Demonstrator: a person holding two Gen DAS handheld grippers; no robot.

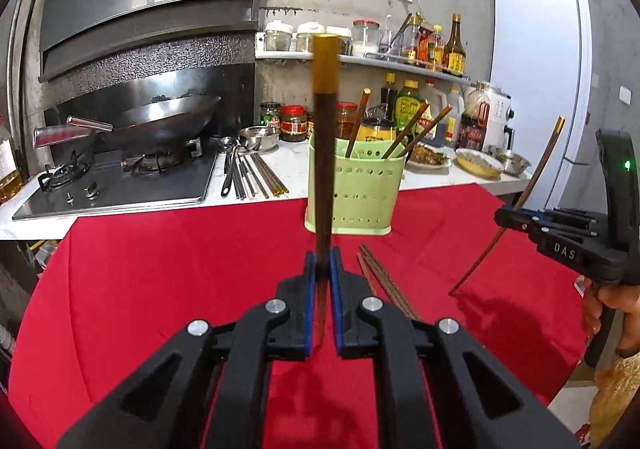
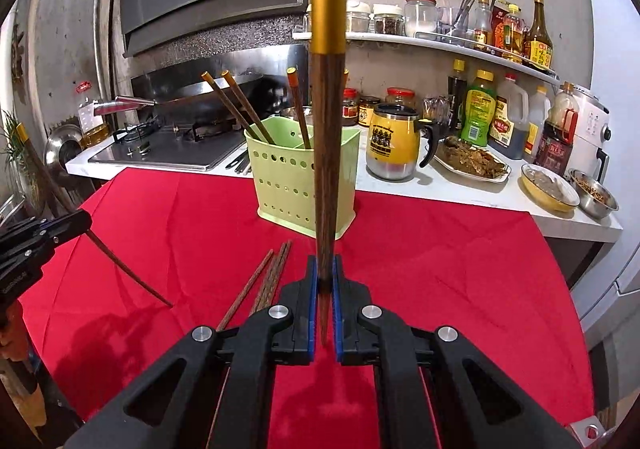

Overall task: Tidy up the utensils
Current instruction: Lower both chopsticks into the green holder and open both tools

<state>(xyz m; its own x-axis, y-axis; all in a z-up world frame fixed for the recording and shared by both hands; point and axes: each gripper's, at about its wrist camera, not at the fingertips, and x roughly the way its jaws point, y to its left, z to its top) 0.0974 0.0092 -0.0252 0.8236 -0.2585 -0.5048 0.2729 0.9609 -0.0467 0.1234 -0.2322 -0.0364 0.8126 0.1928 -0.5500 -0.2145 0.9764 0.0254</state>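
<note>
Partway: left gripper (image 1: 323,265) and right gripper (image 2: 325,269) each clamp a chopstick (image 1: 325,153), holder (image 1: 354,189) at 12 o'clock part-filled, loose chopsticks (image 2: 268,277) remaining on cloth.

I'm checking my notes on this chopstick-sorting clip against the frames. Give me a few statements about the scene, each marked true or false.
1. Each gripper holds one gold-capped chopstick: the left gripper holds the left chopstick, the right gripper holds the right chopstick. True.
2. The green holder is empty. False: several chopsticks already stand in it.
3. Loose chopsticks lie on the red cloth. True.
4. The holder stands on the stove. False: it stands on the red cloth, at its far edge by the counter.
5. A wok sits on the stove. True.
</note>
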